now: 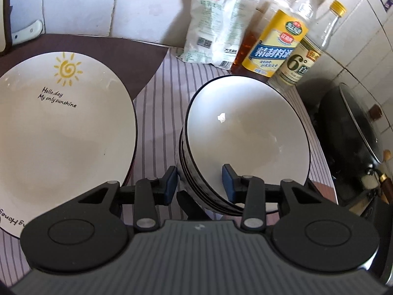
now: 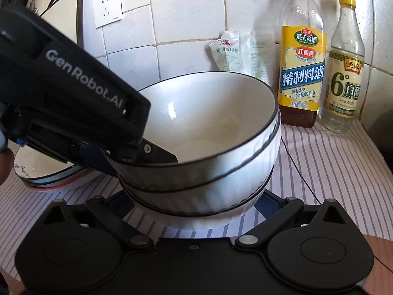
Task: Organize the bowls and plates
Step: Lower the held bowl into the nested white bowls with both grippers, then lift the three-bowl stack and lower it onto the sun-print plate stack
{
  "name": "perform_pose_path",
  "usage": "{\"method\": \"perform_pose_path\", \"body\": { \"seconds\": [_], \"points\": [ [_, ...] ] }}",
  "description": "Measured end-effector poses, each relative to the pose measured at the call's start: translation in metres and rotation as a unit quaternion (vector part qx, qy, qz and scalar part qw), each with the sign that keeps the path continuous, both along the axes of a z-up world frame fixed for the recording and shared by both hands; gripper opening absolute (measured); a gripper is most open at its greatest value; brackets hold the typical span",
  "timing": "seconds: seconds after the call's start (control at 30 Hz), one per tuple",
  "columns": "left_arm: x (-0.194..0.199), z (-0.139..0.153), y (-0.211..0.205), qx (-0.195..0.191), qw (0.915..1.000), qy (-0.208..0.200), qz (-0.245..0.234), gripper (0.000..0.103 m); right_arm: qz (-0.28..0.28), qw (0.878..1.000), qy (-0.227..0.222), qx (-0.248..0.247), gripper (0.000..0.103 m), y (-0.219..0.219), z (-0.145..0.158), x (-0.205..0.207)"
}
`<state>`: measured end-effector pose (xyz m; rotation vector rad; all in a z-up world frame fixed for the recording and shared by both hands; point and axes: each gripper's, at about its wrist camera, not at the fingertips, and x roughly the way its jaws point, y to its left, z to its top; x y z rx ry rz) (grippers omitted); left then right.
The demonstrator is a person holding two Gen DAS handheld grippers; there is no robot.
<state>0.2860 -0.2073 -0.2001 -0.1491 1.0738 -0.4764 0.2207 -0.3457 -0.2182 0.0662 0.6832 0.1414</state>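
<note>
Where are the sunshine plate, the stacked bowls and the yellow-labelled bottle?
sunshine plate [image 1: 63, 132]: left wrist view, bare white centre.
stacked bowls [image 2: 208, 132]: right wrist view, top bowl's inside.
yellow-labelled bottle [image 2: 302, 73]: right wrist view, label.

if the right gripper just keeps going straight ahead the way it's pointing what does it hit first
Most likely the stack of bowls: it sits directly ahead of the right gripper, between its spread fingers. The left gripper straddles the top bowl's rim. Depth is hard to judge.
</note>
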Motion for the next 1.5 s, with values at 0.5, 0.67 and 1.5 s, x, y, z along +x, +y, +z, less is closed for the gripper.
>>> {"method": "perform_pose_path", "body": {
  "seconds": [0.5,0.67,1.5],
  "points": [
    [-0.01,0.016,-0.002,0.003,0.9986,-0.017,-0.051,0.037,-0.021,1.0,-0.01,-0.019,0.102,0.004,0.009,-0.015],
    [-0.015,0.037,0.004,-0.012,0.9975,-0.041,-0.057,0.037,-0.021,0.999,-0.033,-0.037,0.102,0.007,0.028,-0.02],
    [0.004,0.103,0.135,0.019,0.9976,-0.067,0.0,0.037,0.057,0.994,-0.095,-0.022,0.102,0.118,0.079,0.017]
  ]
}}
